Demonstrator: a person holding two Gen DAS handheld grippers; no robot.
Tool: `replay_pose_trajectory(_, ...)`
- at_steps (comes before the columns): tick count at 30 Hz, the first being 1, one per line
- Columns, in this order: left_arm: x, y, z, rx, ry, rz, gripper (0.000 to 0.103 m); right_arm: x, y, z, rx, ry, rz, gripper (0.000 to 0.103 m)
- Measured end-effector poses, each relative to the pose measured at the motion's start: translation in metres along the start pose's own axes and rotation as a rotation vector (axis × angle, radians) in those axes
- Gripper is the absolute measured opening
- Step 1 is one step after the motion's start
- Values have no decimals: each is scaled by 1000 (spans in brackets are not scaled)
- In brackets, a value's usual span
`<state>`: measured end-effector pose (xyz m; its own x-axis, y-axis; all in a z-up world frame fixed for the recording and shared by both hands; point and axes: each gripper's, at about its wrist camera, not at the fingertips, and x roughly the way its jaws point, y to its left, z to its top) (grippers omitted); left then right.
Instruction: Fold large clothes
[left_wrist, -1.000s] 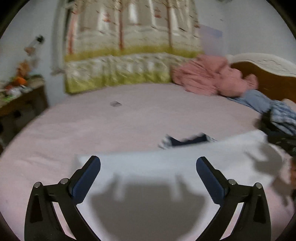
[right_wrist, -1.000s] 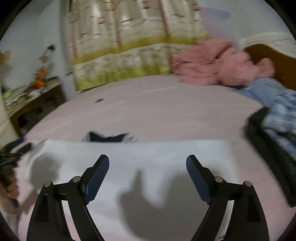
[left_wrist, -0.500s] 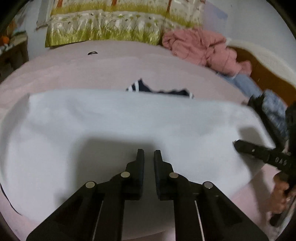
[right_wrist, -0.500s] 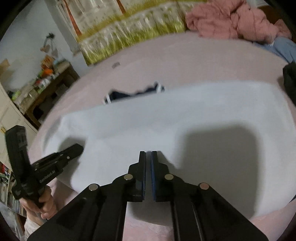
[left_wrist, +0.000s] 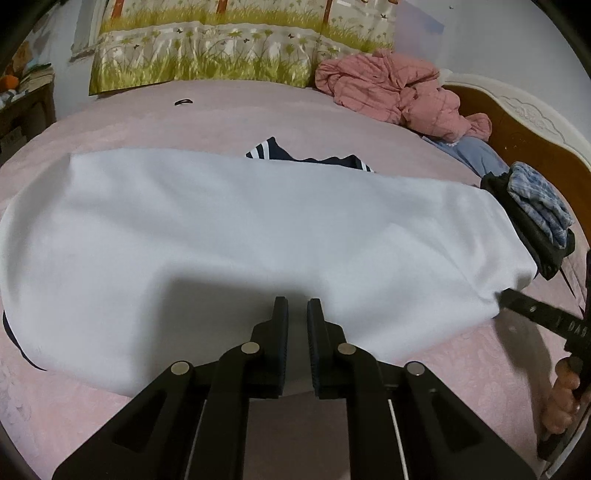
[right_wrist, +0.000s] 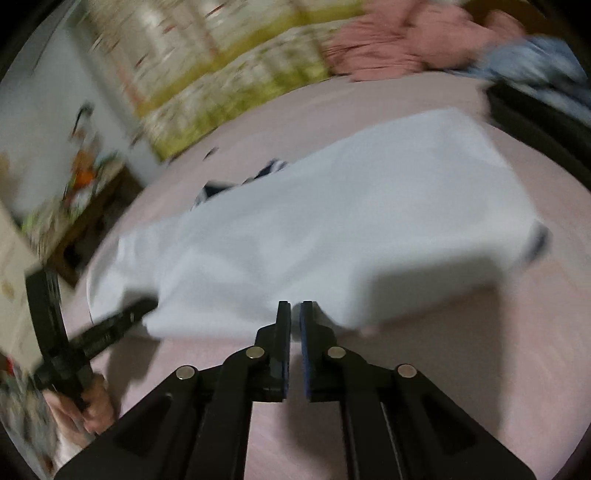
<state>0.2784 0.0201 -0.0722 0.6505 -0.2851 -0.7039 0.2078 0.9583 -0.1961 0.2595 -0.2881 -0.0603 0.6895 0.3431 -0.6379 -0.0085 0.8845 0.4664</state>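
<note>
A large white garment (left_wrist: 229, 229) with navy striped trim at its far edge (left_wrist: 266, 151) lies spread across the pink bed (left_wrist: 258, 110). My left gripper (left_wrist: 297, 306) is shut on the garment's near edge, left of its middle. My right gripper (right_wrist: 295, 308) is shut on the same near edge further right; its view is motion-blurred and shows the white garment (right_wrist: 332, 229). The right gripper's fingertips (left_wrist: 517, 301) show in the left wrist view at the garment's right corner. The left gripper (right_wrist: 147, 306) shows in the right wrist view at the left corner.
A pink quilt (left_wrist: 399, 88) is heaped at the bed's far right by a wooden headboard (left_wrist: 524, 133). A folded black and blue-patterned pile (left_wrist: 535, 214) lies right of the garment. A floral curtain (left_wrist: 221, 48) hangs behind. A cluttered side table (left_wrist: 22, 96) stands left.
Both grippers went from wide open above the garment to shut on its near edge. The near edge now lifts and pulls back, and the right wrist view is swinging.
</note>
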Motion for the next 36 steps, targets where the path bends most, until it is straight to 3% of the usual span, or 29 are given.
replay_pose_trajectory(1, 0, 0, 1, 0, -1, -2, 10, -6, -9, 0, 46, -19, -7, 32)
replay_pose_trajectory(2, -1, 0, 1, 1, -2, -4, 10, -13, -22, 2, 114, -54, -30, 61)
replay_pose_trajectory(3, -1, 1, 1, 2, -3, -6, 11, -21, -34, 3, 164, -90, -52, 75)
replay_pose_trajectory(7, 0, 0, 3, 5, -5, -17, 15, -35, -75, 12, 325, -187, -86, 77)
replay_pose_trajectory(11, -1, 0, 3, 7, -5, -22, 18, -22, -105, 25, 427, -174, -10, 77)
replay_pose_trajectory(18, 0, -5, 4, 24, -12, -5, 30, 0, -100, 40, 347, -151, -160, 73)
replay_pose_trajectory(19, 0, -4, 4, 22, -14, -8, 32, 0, -99, 40, 341, -153, -166, 67)
replay_pose_trajectory(21, -2, -4, 4, 19, -21, 0, 33, -1, -101, 38, 357, -160, -124, 40)
replay_pose_trajectory(24, -8, -4, 5, 27, -61, 27, 36, -13, -94, 37, 333, -228, -88, 24)
replay_pose_trajectory(29, -19, 7, 9, 7, -123, 77, 38, -23, -32, 53, 115, -238, -314, 21)
replay_pose_trajectory(33, -24, 15, 12, -18, -151, 101, 38, -28, 17, 63, -22, -300, -325, 17)
replay_pose_trajectory(36, -23, 14, 13, -10, -150, 101, 38, -22, 58, 60, -143, -299, -279, 17)
